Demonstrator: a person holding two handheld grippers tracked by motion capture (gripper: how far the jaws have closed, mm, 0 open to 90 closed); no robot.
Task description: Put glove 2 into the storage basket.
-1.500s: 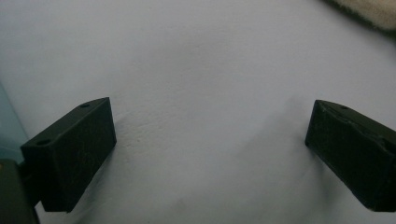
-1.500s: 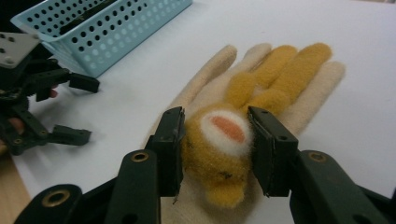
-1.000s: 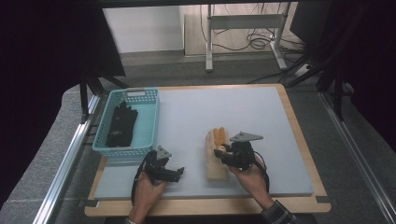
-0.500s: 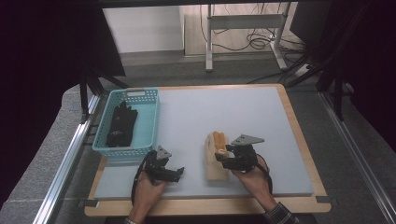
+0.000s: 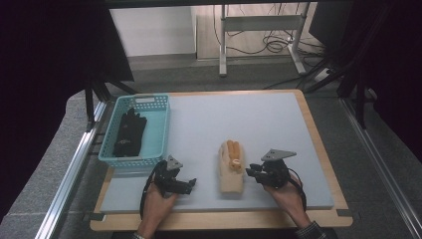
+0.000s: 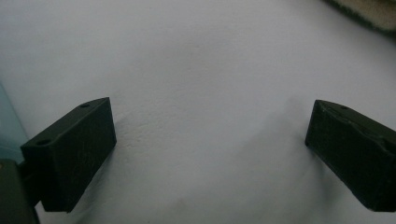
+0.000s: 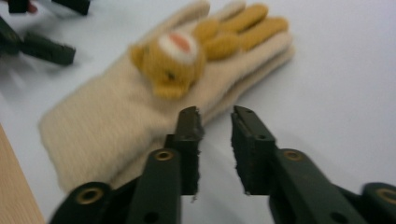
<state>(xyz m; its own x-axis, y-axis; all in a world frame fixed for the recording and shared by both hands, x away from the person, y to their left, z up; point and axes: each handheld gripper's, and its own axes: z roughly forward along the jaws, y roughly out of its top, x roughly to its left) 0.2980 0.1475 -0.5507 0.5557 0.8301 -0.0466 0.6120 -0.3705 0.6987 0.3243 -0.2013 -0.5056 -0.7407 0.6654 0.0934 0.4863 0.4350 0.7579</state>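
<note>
Beige gloves: one pair (image 5: 232, 167) is lying stacked near the table's (image 5: 209, 119) front edge, bear patch up.
Black gloves: one pair (image 5: 129, 132) is sitting in the single blue basket (image 5: 155, 130) at the left edge.
Right gripper (image 5: 255, 173): jaws, just closing, are standing narrowly apart beside the beige pair, clamping nothing.
Left gripper (image 5: 188, 184): jaws are gaping wide over bare table.

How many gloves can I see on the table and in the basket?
2. A beige glove with a bear face lies on the mat beside the right tool. A black glove lies in the blue basket; another may be hidden beneath each.
</note>
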